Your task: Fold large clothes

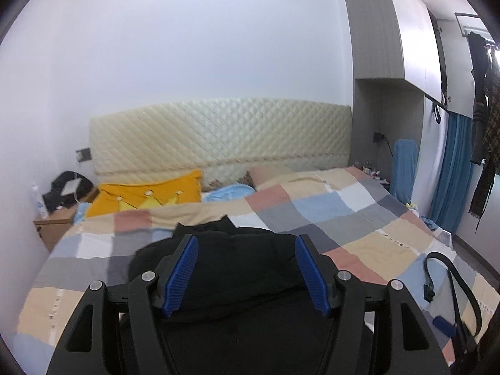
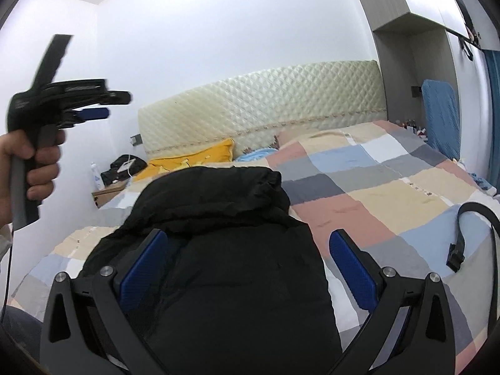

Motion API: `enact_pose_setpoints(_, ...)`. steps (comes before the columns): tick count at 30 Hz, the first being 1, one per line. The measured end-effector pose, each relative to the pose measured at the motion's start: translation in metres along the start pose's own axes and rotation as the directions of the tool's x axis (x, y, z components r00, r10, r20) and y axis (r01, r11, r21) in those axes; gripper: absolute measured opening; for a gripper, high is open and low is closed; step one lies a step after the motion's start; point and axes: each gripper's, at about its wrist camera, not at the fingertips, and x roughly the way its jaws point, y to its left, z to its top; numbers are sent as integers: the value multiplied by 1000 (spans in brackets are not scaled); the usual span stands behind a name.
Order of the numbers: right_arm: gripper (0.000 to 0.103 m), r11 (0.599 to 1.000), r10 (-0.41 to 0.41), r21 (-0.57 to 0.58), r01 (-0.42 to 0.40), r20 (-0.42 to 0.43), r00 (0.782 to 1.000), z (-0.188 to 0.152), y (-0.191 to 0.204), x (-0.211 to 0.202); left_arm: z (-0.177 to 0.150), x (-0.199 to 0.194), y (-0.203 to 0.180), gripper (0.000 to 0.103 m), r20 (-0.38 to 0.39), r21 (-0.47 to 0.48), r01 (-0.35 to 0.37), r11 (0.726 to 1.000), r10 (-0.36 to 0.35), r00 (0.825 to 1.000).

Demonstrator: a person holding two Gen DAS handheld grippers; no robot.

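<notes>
A large black padded garment (image 2: pixel 225 250) lies bunched in a long heap on the checked bedspread (image 2: pixel 390 193); it also shows in the left wrist view (image 1: pixel 231 268). My left gripper (image 1: pixel 247 243) is open and empty, held above the garment. In the right wrist view the left gripper (image 2: pixel 107 106) is raised high at the left, held in a hand. My right gripper (image 2: pixel 248 239) is open and empty, with its blue pads (image 2: pixel 350 259) spread over the near end of the garment.
A black strap with a buckle (image 2: pixel 465 243) lies on the bed at the right. A yellow cushion (image 1: pixel 147 193) and a quilted headboard (image 1: pixel 218 134) are at the far end. A wooden nightstand (image 1: pixel 53 222) stands left, a wardrobe (image 1: pixel 390 62) and a blue curtain (image 1: pixel 450 168) right.
</notes>
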Motion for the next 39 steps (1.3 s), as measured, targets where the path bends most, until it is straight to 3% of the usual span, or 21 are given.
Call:
enact_pose_setpoints(10,103,996,62,-59,-60,24,998,-7,34,-25,-42,-87,40,64,148,-53,-51,997,58,987)
enact_pose_setpoints(16,103,988,104,-120,-101,17,994,-12,54,-29,-73,-90,61,64,90,-107,-26,994,36,995)
enact_pose_setpoints(25,103,980,132,-149,-130,3,991,-16,65,-29,-122,-95,85,64,87,-182,-92,979,109,990)
enact_pose_setpoints(31,103,976,128,-173,-131,-31,991,-19,73,-19,-142,-86,93,64,48,-198,-98,975,110,993)
enact_pose_setpoints(39,103,979,112,-162,-123,-76,991,-23,73,-4,-176,-62,115,64,-56,-247,-123,961,113,992)
